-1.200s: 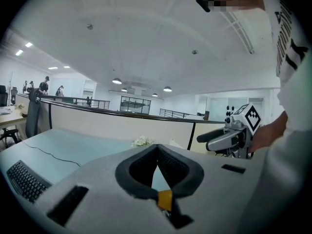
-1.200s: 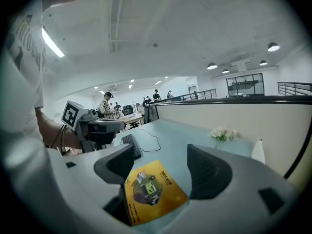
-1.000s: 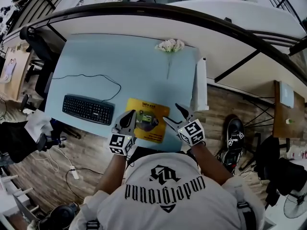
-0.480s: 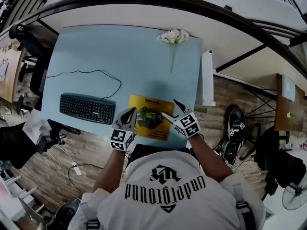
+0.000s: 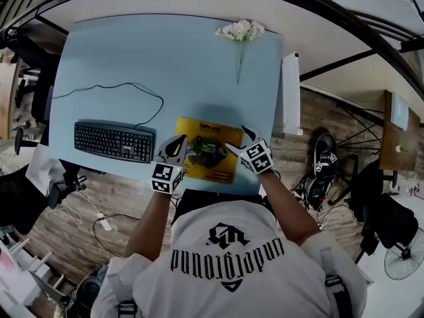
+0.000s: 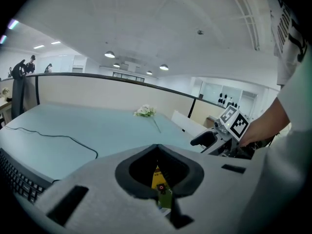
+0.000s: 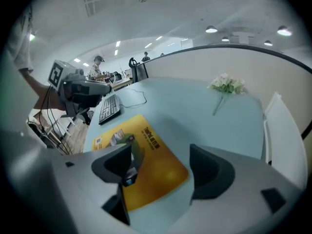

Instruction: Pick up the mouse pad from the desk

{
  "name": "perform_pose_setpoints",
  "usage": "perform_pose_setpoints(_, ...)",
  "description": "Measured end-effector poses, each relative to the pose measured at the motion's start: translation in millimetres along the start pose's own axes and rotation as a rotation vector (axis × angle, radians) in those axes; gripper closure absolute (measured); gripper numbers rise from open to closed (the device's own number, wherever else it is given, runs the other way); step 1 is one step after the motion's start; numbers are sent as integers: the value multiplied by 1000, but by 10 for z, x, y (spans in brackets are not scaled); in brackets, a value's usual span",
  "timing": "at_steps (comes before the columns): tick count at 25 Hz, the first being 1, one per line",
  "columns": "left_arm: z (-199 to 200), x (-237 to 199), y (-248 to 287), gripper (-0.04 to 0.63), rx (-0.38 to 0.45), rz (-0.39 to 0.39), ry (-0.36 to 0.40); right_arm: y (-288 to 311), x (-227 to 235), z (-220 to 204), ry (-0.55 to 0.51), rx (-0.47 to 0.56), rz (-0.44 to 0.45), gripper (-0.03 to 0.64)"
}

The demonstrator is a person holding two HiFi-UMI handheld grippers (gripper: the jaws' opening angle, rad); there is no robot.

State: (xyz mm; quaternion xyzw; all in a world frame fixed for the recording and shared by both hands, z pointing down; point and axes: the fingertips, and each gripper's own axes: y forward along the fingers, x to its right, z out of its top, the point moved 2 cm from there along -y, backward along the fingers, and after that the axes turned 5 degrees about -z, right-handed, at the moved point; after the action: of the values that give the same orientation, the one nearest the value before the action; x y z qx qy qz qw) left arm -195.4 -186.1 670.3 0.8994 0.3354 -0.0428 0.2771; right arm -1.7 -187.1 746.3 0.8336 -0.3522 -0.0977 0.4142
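The yellow mouse pad (image 5: 207,159) with a green print lies flat near the front edge of the pale blue desk (image 5: 132,52). My left gripper (image 5: 179,140) hangs at the pad's left edge. In the left gripper view its jaws (image 6: 157,147) stand together, and a strip of the pad (image 6: 158,179) shows through the gap behind them. My right gripper (image 5: 237,138) hangs over the pad's right edge. It is open, its jaws have just been opening, and the pad's corner (image 7: 146,165) lies below and between them, untouched.
A black keyboard (image 5: 114,141) lies left of the pad, its cable (image 5: 132,88) looping across the desk. A white flower (image 5: 240,32) lies at the back right. A white panel (image 5: 288,91) runs along the desk's right side. The desk's front edge is right below my hands.
Both grippers have sunk toward the desk and closed in on the pad's two sides. The right jaws stand a little wider. The pad has not moved.
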Motion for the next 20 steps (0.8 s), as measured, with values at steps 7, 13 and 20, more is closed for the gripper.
perform_pose_setpoints(7, -213, -60, 123, 588, -51, -15, -21, 355, 81, -399, -33, -125, -3, 239)
perform_pose_setpoints(13, -295, -88, 210, 588, -74, -24, -27, 449, 124, -516, -93, -182, -35, 221)
perform_pose_setpoints(20, -280, -103, 307, 588, -76, -33, -40, 442, 81, -522, -137, -166, -55, 266)
